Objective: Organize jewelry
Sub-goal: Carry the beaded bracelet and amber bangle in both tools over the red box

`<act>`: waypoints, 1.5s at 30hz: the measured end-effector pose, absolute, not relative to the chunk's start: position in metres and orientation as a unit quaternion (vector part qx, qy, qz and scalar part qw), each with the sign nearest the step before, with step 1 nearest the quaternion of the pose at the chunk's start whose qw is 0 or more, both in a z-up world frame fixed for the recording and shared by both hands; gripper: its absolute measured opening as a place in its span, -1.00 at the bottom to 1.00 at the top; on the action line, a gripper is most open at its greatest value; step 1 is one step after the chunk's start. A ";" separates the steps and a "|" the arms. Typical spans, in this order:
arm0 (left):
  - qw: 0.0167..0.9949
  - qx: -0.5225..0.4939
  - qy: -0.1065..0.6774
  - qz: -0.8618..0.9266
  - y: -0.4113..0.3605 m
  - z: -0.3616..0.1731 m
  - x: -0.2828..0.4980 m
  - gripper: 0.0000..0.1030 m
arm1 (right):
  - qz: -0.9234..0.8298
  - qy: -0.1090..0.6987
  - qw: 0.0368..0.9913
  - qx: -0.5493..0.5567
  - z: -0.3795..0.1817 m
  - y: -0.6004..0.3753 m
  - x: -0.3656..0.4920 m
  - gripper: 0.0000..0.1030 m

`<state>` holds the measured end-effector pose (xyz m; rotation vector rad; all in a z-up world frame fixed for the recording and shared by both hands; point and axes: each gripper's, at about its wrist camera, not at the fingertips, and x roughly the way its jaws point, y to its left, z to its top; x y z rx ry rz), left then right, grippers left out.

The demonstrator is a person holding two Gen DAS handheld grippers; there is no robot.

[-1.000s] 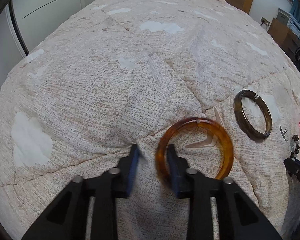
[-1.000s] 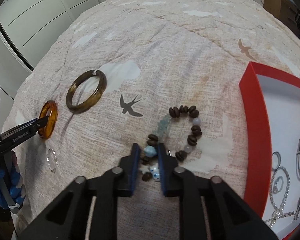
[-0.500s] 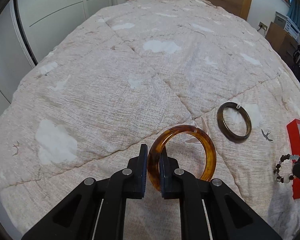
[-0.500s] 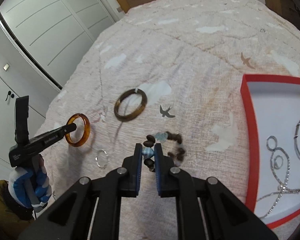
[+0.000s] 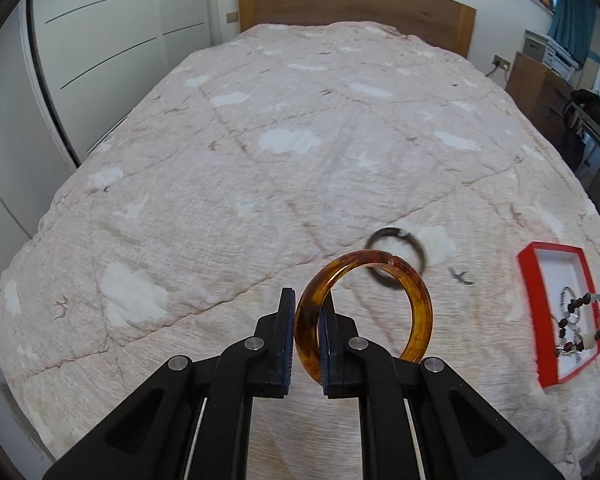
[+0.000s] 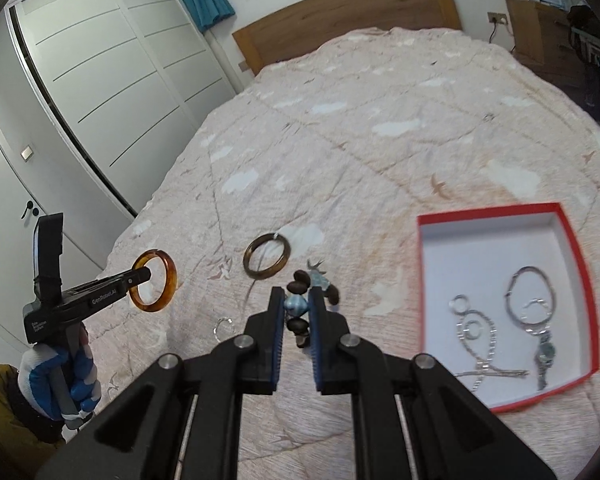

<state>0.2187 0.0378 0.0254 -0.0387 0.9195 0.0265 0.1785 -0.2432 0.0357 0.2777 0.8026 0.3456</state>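
Observation:
My left gripper [image 5: 307, 312] is shut on the rim of an amber bangle [image 5: 418, 312] and holds it in the air above the bedspread; the right wrist view shows that left gripper [image 6: 142, 276] and the amber bangle [image 6: 168, 280] at the left. My right gripper [image 6: 296, 306] is shut on a blue bead of a beaded bracelet [image 6: 300, 278] of dark brown and pale beads, which hangs off the bed. A dark brown bangle [image 6: 266, 256] lies on the bedspread, also visible as the dark bangle [image 5: 416, 246] beyond the amber one. The red box [image 6: 424, 280] holds silver jewelry.
A small silver ring [image 6: 224, 327] lies on the bedspread [image 5: 260, 184] left of my right gripper. White wardrobe doors [image 6: 112, 80] stand left of the bed, a wooden headboard [image 5: 352, 4] at the far end. A gloved hand [image 6: 56, 384] holds the left gripper's handle.
Both grippers rose from the bedspread. The left one closed on the amber bangle and lifted it. The right one lifted the beaded bracelet, and more of the red box came into view.

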 end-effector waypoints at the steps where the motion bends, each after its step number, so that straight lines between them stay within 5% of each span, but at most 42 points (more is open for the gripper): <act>1: 0.896 -0.020 0.443 0.006 0.030 0.028 0.219 -0.80 | 0.162 0.384 0.899 0.134 0.038 -0.250 0.177 -0.79; 21: 0.859 0.063 0.483 -0.157 -0.240 -0.017 0.248 -0.80 | 0.070 0.386 0.908 0.148 -0.008 -0.435 0.178 -0.79; 45: 0.835 0.126 0.511 -0.162 -0.282 -0.077 0.251 -0.78 | 0.037 0.449 0.879 0.155 -0.081 -0.455 0.196 -0.76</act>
